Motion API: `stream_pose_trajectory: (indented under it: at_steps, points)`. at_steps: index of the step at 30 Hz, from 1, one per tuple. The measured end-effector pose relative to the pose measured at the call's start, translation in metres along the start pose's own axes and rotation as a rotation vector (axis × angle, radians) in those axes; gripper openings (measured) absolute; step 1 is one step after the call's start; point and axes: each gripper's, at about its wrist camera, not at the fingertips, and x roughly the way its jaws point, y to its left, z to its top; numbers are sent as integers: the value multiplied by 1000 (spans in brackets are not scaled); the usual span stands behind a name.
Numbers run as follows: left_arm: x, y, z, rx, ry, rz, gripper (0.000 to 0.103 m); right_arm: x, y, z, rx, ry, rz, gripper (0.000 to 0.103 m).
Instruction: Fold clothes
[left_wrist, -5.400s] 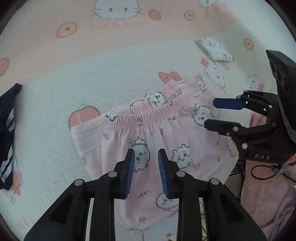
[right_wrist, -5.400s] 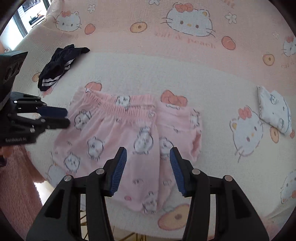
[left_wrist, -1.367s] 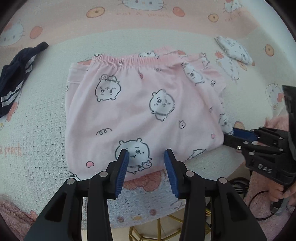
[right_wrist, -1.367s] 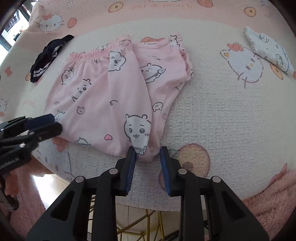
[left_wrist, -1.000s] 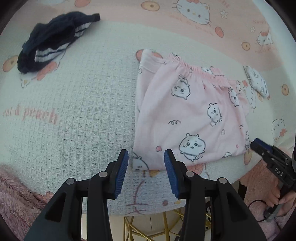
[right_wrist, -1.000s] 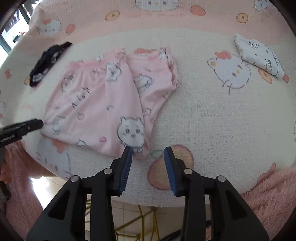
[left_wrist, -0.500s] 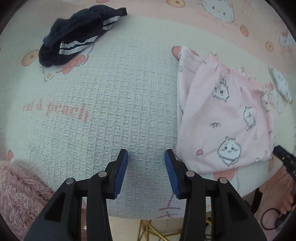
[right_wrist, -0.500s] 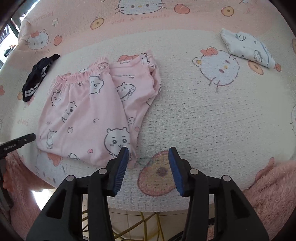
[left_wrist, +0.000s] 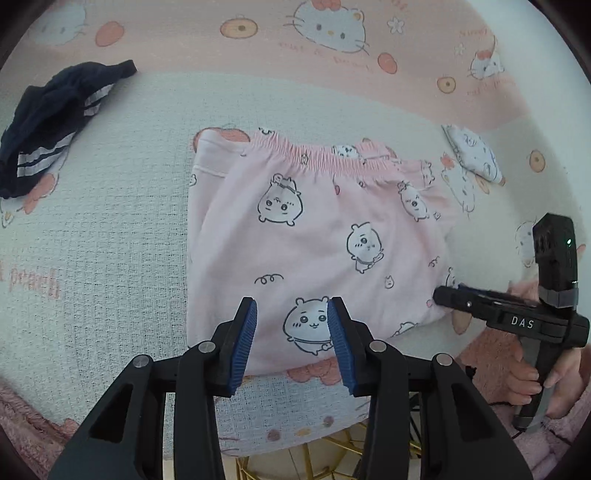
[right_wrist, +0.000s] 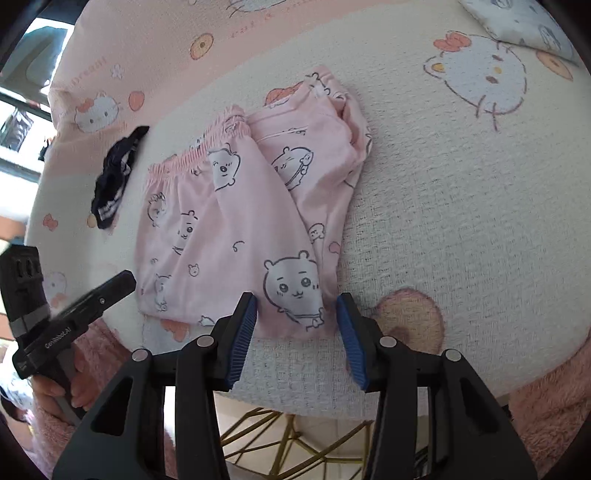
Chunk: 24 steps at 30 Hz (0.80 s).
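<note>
Looking past our own fingers first, then outward:

Left gripper: we hold it with fingers apart and nothing between them, over the near hem of the shorts, close to the blanket's near edge. In the right wrist view it shows from the side at the shorts' left hem, and there we cannot tell its opening.

Right gripper: our fingers stand wide apart and empty, on either side of the shorts' near right corner. In the left wrist view it reaches in from the right with its tip at that hem corner; contact is not clear to us.

Shorts: pink, printed with small cartoon animals, lying flat on the blanket near its near edge, waistband toward the far side. In the right wrist view we see the shorts with one part folded over another on the right side.

Blanket: white waffle weave with cat and peach prints, and a pink band along the far edge.

Dark garment: navy with white stripes, bunched near the far left corner, well apart from the shorts.

White bundle: folded, printed, at the far right, near the waistband's right end but apart from it.
</note>
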Motion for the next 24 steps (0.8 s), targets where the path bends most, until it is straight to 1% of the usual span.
stream_pose_trajectory:
  at_steps: [1, 2, 3, 4, 5, 7, 9, 11, 14, 16, 18, 21, 24]
  points:
    - [3, -1, 1, -13, 12, -5, 41, -1, 3, -2, -25, -14, -22, 48]
    - [2, 3, -1, -29, 18, -10, 41, 0, 7, -1, -44, -22, -38, 46]
    - [-3, 13, -7, -46, 20, -17, 41, 1, 11, 0, -60, -25, -51, 42]
    - [-9, 23, -12, -66, 20, -28, 41, 3, 14, 2, -77, -27, -64, 27]
    - [-15, 33, -17, -87, 21, -43, 41, 5, 18, 4, -93, -30, -78, 19]
    - [-9, 41, -14, -126, 19, -70, 41, 2, 23, 6, -103, -49, -82, 15]
    - [-6, 46, -11, -161, 19, -94, 41, -3, 34, 12, -128, -76, -73, 13]
    - [-4, 50, -9, -185, 20, -110, 41, -12, 52, 23, -172, -102, -44, 13]
    - [-6, 56, -8, -197, 20, -105, 41, -15, 94, 41, -276, -125, -13, 13]
    - [-6, 58, -6, -209, 19, -103, 41, -8, 121, 46, -352, -117, 8, 13]
    - [-7, 65, -5, -243, 14, -105, 41, 6, 142, 48, -384, -96, 52, 13]
    - [-14, 84, -4, -335, 8, -165, 42, 7, 149, 39, -401, -89, 68, 13]
    - [-28, 96, -6, -358, -31, -167, 42, 5, 151, 29, -416, -85, 76, 13]
